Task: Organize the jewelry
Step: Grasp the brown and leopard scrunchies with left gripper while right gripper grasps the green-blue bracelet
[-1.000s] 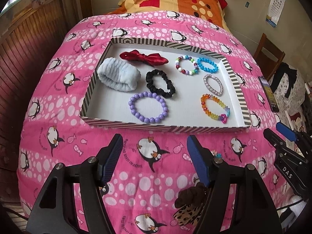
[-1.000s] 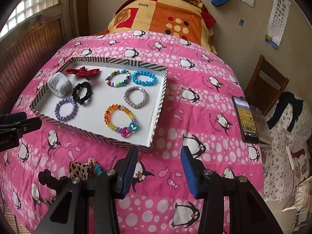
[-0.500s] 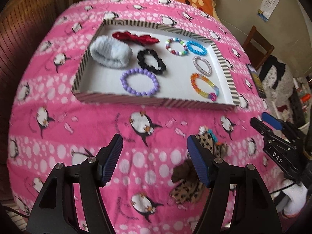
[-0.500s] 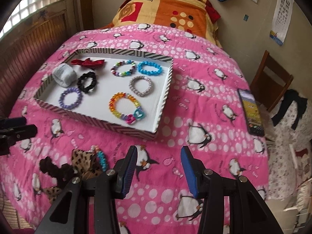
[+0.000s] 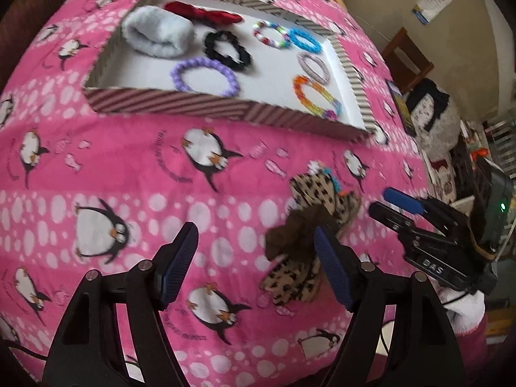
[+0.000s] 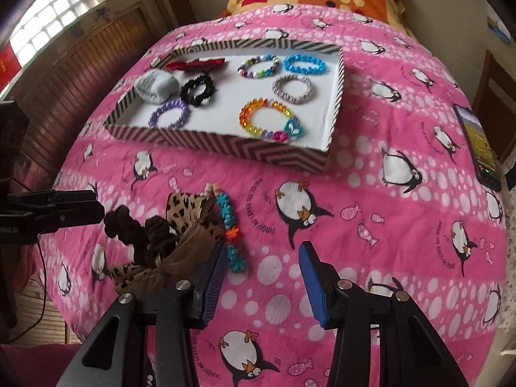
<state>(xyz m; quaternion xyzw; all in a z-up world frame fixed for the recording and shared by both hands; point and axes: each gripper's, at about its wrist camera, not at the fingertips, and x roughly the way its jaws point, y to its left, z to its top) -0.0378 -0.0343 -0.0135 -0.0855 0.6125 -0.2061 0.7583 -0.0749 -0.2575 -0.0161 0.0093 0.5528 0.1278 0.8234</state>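
On the pink penguin-print blanket (image 6: pixel 387 122), a shallow tray (image 6: pixel 225 146) with striped walls holds the sorted pieces: a purple bead bracelet (image 6: pixel 168 114), a black scrunchie (image 6: pixel 197 90), a pale blue fuzzy band (image 6: pixel 156 85), a red bow (image 6: pixel 193 63), a multicolour bead bracelet (image 6: pixel 258 67), a blue bead bracelet (image 6: pixel 305 64), a silver bracelet (image 6: pixel 292 89) and a rainbow bracelet (image 6: pixel 269 121) with a heart charm. In front of the tray, still on the blanket, lies a small heap — a leopard-print scrunchie (image 6: pixel 185 209), a dark brown scrunchie (image 6: pixel 138 229) and a turquoise-and-orange beaded bracelet (image 6: pixel 230 229) touching its right edge. The right gripper (image 6: pixel 259 277) hangs low over the blanket with its blue pads spread wide and nothing between them; its left pad sits just beside the beaded bracelet. The left gripper (image 5: pixel 254 267) is likewise spread wide and empty, its right pad overlapping the heap (image 5: pixel 306 225) in view — whether it touches cannot be told. A phone (image 6: pixel 477 148) lies near the blanket's right edge.
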